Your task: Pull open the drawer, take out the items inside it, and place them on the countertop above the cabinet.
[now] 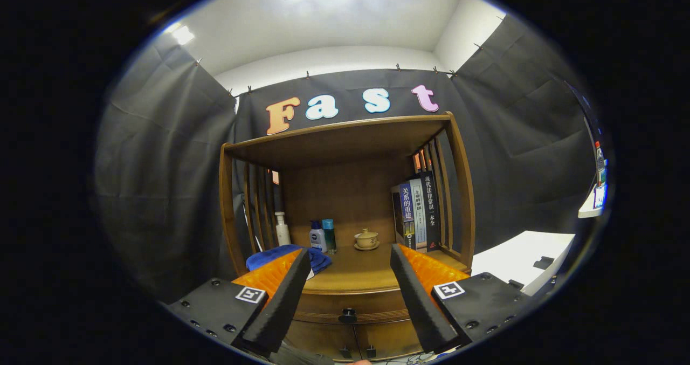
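Wooden cabinet (345,203) stands ahead, its drawer shut; the small dark round drawer knob (347,316) sits at six o'clock between the spread, empty fingers of the gripper (349,253). Best to descend, center on the knob, pinch, pull straight back.

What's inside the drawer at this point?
Cannot tell: the drawer is shut, its front and knob showing between the open fingers of the gripper. Contents are hidden.
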Available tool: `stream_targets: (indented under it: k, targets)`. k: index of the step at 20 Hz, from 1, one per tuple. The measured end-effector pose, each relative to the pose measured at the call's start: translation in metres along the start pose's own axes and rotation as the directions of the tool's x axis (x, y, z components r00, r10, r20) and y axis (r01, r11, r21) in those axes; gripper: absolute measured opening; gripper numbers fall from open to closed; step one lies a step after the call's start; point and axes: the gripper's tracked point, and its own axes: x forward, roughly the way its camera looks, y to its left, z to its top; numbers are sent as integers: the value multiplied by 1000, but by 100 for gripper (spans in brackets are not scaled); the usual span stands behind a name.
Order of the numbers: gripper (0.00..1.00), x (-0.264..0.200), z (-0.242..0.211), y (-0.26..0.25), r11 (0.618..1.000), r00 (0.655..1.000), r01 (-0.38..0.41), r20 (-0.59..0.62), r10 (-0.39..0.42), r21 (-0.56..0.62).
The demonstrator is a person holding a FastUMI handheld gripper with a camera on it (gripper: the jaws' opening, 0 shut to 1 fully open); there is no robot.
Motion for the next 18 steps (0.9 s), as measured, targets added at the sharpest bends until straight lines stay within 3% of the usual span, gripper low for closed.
stream_targets:
  k: [8,13,18]
  targets:
    - [99,16,-23,0,1000,1000,-10,-2,10,-2]
    - [99,48,-82,-6,1000,999,-10,-42,10,12]
    - [99,71,-153,-22,999,991,39,-124,-38,1]
